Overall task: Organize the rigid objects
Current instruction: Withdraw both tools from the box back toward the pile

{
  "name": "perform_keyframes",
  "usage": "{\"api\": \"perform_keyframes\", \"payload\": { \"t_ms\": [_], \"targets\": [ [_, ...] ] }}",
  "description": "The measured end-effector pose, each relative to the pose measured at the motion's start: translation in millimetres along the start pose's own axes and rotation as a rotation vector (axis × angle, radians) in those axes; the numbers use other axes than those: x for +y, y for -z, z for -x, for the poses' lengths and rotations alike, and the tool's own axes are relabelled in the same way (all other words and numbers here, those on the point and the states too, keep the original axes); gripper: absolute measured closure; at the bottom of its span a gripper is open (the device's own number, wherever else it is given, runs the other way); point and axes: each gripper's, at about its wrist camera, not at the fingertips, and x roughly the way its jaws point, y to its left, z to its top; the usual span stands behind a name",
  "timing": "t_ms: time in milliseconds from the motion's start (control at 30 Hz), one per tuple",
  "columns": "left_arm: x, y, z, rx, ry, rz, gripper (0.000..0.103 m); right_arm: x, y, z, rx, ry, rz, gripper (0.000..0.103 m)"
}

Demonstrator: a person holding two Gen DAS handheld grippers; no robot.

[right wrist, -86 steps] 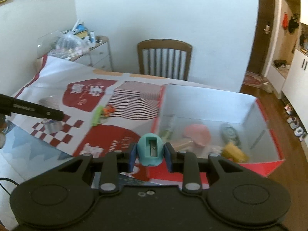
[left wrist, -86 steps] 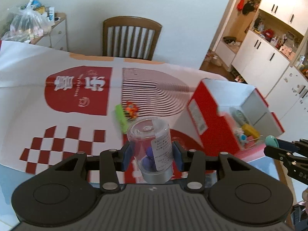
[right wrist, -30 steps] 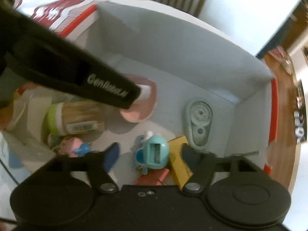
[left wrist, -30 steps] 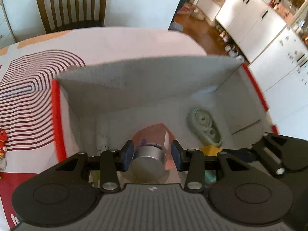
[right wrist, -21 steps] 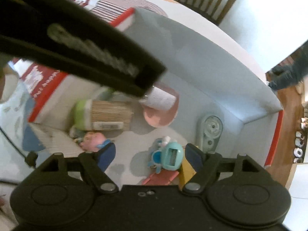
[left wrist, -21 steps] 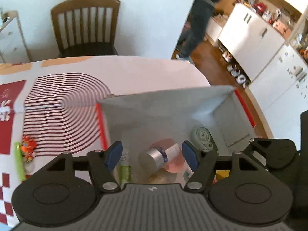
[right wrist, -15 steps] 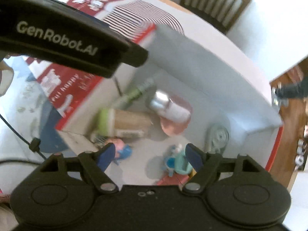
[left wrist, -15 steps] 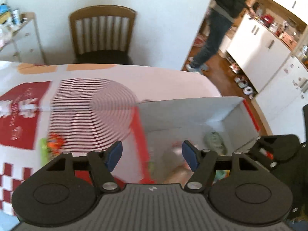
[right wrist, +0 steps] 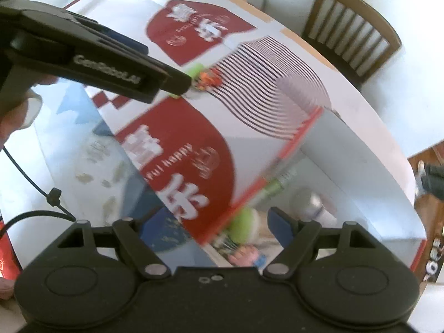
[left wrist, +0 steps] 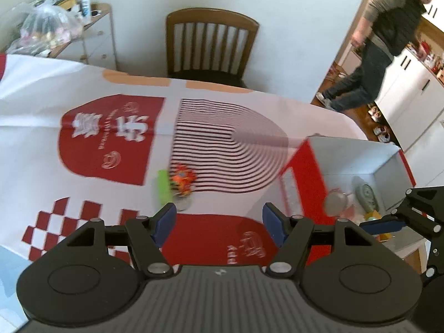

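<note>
Covering table: printed cloth (red-white).

Table with green stick, box

A: What covered the counter?
B: A white cloth with red panels, red checks and dark curved stripes.
A: And the box?
B: Red outside, pale grey inside. Beside it lay a lime-green stick and an orange toy.

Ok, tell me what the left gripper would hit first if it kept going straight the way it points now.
Probably the red-and-white printed table covering. The left gripper is open and empty, angled down at a red patch of it. The green stick and orange toy lie slightly beyond and left of that line, though depth is uncertain.
</note>
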Motion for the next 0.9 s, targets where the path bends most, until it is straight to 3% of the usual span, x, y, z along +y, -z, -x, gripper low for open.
{"api": "perform_keyframes", "payload": {
  "t_ms": [533, 700, 900],
  "targets": [
    [126.6, 3.5, 6.8, -0.007, -0.047, 0.036, 0.027, 90.0, -98.9, -26.5, 0.007, -0.018, 0.029, 0.02],
    [152.8, -0.4, -8.0, 0.0, -0.059, 0.018, 0.027, 84.2, -128.6, -42.1, -0.003, 0.013, -0.039, 0.02],
    [159.1, -0.5, -30.1, -0.006, -0.037, -0.027, 0.027, 40.8, -151.3, -56.4, -0.027, 0.085, -0.205, 0.02]
  ]
}}
